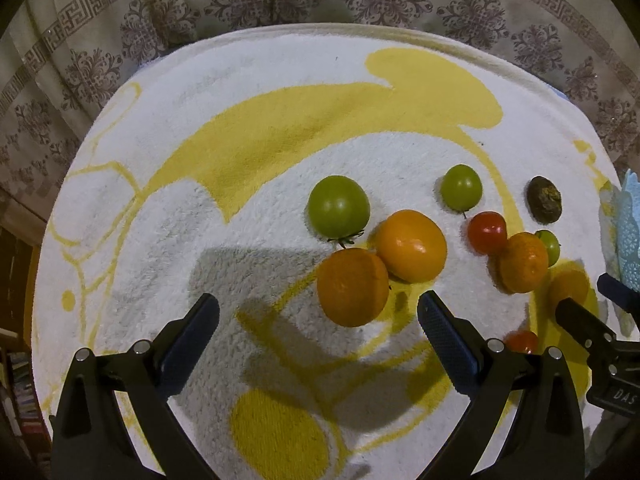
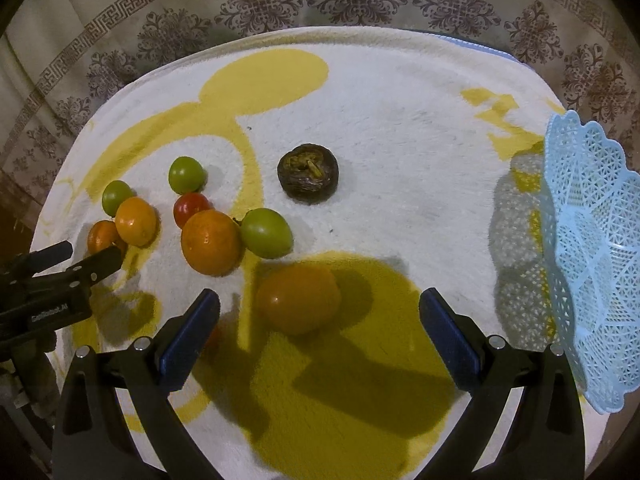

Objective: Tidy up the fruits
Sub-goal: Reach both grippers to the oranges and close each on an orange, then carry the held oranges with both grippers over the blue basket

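The fruits lie loose on a white-and-yellow towel [image 2: 380, 128] covering the table; none is in the light-blue lattice basket [image 2: 592, 248], which stands tilted at the right edge of the table. Both grippers are spread wide and hold nothing.

The right gripper [image 2: 320, 320] hovers over the near side of the towel, with a shaded orange fruit [image 2: 298, 298] lying between and just ahead of its fingers. This is judged to be the step in hand: grasp that fruit and carry it to the basket.

Recommended procedure:
- Lower the right gripper until both pads bracket the fruit at its widest girth, not above it, or the round skin may squirt out.
- Close gently; the skin looks smooth and the flesh may bruise.
- Lift clear before travelling right, and release low inside the basket, since its light wall may tip.

The left gripper [image 1: 318, 316] faces a large orange [image 1: 353, 287] touching a second orange fruit [image 1: 412, 246], with a green tomato [image 1: 338, 210] just beyond. It should approach from the free near side, so that the neighbours are not rolled. A dark shrivelled fruit [image 2: 308, 174] lies apart, toward the middle of the table.
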Demonstrator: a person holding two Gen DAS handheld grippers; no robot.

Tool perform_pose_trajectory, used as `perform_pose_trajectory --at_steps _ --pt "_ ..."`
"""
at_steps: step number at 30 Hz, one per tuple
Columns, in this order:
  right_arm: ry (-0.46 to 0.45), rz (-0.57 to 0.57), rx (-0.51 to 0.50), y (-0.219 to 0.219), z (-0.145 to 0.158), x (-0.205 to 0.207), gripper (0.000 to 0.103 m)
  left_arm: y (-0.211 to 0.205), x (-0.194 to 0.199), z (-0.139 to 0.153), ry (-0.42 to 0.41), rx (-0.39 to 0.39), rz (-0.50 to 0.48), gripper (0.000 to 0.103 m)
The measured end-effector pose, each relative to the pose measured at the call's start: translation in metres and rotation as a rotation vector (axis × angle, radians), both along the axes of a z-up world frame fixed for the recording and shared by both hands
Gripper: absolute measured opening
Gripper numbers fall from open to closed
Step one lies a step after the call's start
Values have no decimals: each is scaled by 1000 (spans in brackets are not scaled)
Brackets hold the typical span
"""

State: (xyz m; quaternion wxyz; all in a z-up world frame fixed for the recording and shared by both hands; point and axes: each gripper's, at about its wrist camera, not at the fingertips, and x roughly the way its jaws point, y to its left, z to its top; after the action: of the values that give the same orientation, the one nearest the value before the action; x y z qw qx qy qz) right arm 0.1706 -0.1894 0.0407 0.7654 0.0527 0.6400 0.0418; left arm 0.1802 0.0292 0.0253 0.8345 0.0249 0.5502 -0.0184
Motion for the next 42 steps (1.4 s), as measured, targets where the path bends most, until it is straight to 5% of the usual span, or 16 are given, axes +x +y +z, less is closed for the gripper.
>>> perform_pose_trajectory --at_steps 6,10,19,25,42 --pt "32 2 -7 -1 -7 0 93 1 1 -3 7 1 -10 98" --pt "42 -2 -19 -1 -11 2 88 0 4 -7 33 -12 -27 77" --pt "52 -5 -23 -6 -10 5 75 2 -1 -3 21 -31 -34 52" --pt "65 28 33 1 -7 4 47 -1 -4 0 37 -83 -49 34" --pt "72 -24 84 -10 8 -17 44 5 -33 8 57 -118 -19 34"
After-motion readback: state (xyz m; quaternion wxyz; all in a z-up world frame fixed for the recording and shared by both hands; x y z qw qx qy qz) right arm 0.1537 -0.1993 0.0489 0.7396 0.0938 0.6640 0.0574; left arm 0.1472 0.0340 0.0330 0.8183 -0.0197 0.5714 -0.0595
